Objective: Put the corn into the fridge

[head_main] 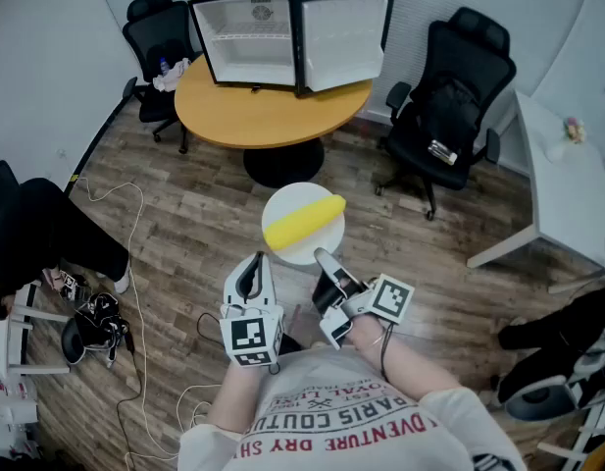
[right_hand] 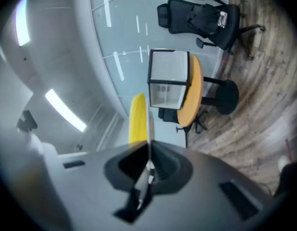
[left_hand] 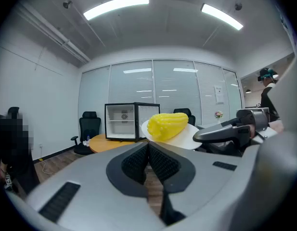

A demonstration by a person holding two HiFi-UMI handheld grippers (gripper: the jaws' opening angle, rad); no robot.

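The yellow corn cob (head_main: 302,222) is carried on a round white plate (head_main: 285,197), whose rim is pinched by the fingers of the right gripper (head_main: 322,258). The fingers of the left gripper (head_main: 256,263) are pressed together on nothing. An open black mini fridge (head_main: 282,37) is seen on the round wooden counter (head_main: 273,116), well apart from the corn.

We found the fridge (head_main: 251,39) on the round table's (head_main: 263,116) far edge; the corn (head_main: 304,221) lay on the plate (head_main: 294,198), before the table.

Plastic-looking corn (head_main: 302,221), smooth white plate (head_main: 304,250), wood-plank floor (head_main: 199,263)
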